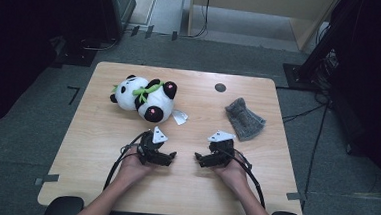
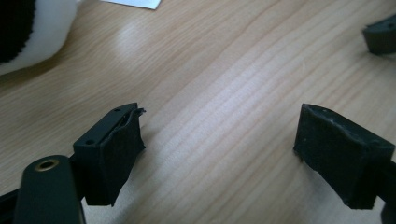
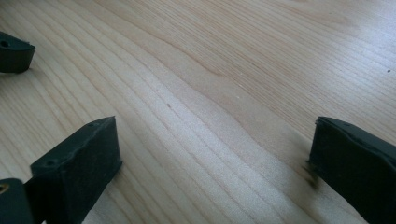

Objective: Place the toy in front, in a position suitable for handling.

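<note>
A black-and-white panda plush (image 1: 144, 98) with a green ribbon lies on the wooden table (image 1: 100, 152) at the back left, and its white body edges into the left gripper view (image 2: 32, 28). A grey knitted cloth (image 1: 245, 119) lies at the back right. My left gripper (image 1: 171, 156) rests on the table in a hand, jaws wide apart (image 2: 219, 149) over bare wood. My right gripper (image 1: 198, 158) faces it from the right, jaws also spread (image 3: 215, 163) with nothing between them. Each gripper's tip shows at the edge of the other's view.
A white paper tag (image 1: 180, 117) lies beside the panda. A dark round hole (image 1: 220, 87) marks the table near its far edge. Dark equipment and cables stand on the floor around the table.
</note>
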Motion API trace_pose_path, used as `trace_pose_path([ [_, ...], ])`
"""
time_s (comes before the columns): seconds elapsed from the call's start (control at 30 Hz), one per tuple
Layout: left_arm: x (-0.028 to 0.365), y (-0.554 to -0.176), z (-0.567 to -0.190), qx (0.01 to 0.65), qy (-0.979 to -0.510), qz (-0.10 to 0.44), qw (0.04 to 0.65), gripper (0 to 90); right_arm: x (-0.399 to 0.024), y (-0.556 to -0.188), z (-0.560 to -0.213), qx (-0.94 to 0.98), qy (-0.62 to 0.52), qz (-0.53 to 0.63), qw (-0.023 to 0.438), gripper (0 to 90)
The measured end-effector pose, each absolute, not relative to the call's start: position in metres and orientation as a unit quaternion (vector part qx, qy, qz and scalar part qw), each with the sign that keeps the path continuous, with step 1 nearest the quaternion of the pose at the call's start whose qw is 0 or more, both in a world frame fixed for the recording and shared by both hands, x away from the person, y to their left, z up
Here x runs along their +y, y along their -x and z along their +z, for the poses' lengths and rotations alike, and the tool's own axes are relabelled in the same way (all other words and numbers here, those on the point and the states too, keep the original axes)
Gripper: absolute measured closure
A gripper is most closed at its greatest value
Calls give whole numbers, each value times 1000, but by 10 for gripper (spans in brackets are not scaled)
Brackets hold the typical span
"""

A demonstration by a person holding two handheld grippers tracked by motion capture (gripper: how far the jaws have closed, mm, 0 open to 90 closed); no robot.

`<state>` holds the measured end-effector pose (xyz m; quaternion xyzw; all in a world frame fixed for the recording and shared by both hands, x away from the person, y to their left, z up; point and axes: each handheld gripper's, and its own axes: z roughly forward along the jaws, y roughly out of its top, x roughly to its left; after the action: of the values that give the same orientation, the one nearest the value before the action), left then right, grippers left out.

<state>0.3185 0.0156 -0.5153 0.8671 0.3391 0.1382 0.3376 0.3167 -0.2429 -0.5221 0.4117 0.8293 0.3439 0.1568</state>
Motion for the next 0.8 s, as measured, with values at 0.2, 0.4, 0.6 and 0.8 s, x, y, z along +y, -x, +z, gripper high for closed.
trace_pose_path([
  [0.2, 21, -316, -512, 333, -873, 122, 335, 162, -237, -319, -518, 834, -396, 358, 140, 149],
  [0.4, 30, -318, -501, 339, -861, 94, 368, 248, -239, -321, -511, 830, -395, 369, 135, 180],
  [0.6, 41, -321, -483, 322, -863, 83, 380, 331, -248, -321, -498, 824, -397, 381, 136, 198],
  [0.8, 51, -326, -470, 323, -857, 99, 388, 332, -254, -319, -489, 822, -386, 393, 142, 221],
])
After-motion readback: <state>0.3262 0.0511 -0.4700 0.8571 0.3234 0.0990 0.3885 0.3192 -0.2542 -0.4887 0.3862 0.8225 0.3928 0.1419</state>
